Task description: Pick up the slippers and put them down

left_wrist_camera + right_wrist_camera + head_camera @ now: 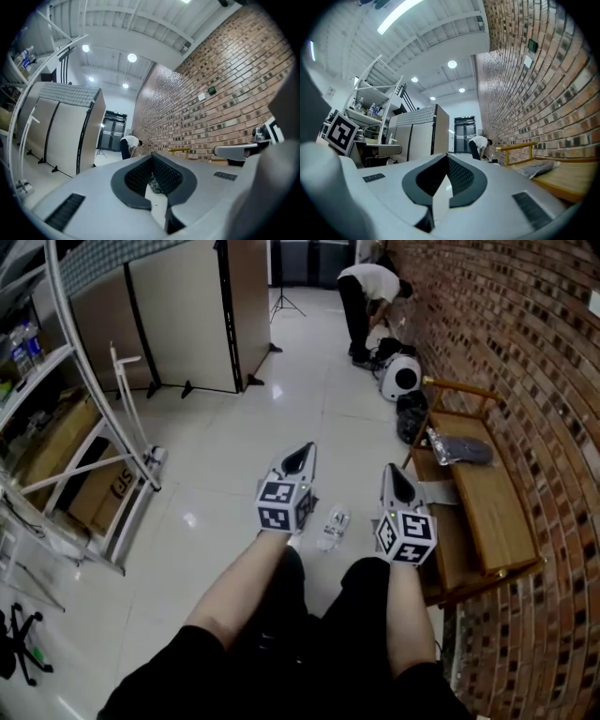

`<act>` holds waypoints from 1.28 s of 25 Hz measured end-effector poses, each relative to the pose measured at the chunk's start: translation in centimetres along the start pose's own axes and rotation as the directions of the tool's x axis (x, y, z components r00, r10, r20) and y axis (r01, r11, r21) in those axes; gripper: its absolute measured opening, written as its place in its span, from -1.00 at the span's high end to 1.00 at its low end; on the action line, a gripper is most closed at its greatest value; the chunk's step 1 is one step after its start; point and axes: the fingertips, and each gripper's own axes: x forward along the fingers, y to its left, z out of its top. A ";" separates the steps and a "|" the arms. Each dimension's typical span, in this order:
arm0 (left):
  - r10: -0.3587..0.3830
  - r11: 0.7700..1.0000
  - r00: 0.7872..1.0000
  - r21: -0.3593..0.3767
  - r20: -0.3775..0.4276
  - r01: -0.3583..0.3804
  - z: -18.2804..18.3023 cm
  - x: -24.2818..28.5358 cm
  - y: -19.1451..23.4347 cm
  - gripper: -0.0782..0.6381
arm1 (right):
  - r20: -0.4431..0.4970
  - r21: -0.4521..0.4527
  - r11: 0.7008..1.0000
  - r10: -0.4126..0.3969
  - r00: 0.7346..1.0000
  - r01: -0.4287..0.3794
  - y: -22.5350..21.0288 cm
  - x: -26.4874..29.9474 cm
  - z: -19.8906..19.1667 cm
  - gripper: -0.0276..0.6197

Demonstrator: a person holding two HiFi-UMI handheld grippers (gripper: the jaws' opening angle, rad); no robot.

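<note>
**Two closed grippers held up over a tiled floor, grey slippers on a bench to the right**

At the far left of the head view stood a white metal shelving rack (77,418) with cardboard boxes under it. Next to it, further back, were tall beige partition panels (183,315) on black feet.

Two bare forearms reached forward from the bottom of the picture. The left gripper (307,448) pointed away from the person over the pale floor. In its own view its claw (151,157) was closed, the dark pads meeting at the tips and holding nothing.

On the floor between the two grippers lay a crumpled clear plastic bottle (333,526). It showed through the slit under the left pads, behind them and not gripped.

The right gripper (390,469) pointed the same way, beside the left one. Its claw (447,156) was also closed, tip to tip, and empty.

To the right, a wooden bench (502,521) ran along a brick wall (548,371). The slippers (461,450) lay on its seat as one flat grey bundle, ahead of the right gripper and well apart from it. The bundle's long axis ran across the seat, from the floor-side edge towards the wall. Toe and heel ends could not be told apart. The right gripper view showed the same bundle (540,168) low on the bench.

Far back by the wall, a person (367,296) bent over bags on the floor.
</note>
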 end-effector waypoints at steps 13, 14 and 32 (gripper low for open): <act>0.053 0.998 0.999 -0.044 -0.001 -0.053 -0.7 -9.7 -1.0 0.77 | 0.000 0.006 1.000 0.007 1.000 -0.007 0.6 -8.9 -0.6 0.89; 0.050 0.998 0.999 -0.042 -0.004 -0.050 -0.9 -10.4 -1.6 0.78 | -0.002 0.006 1.000 0.008 1.000 -0.008 0.5 -9.8 -0.8 0.89; 0.091 0.995 0.996 0.046 0.022 -0.092 -1.8 -24.0 -6.8 0.77 | 0.027 0.014 0.996 0.089 0.996 -0.089 2.7 -22.5 -2.0 0.89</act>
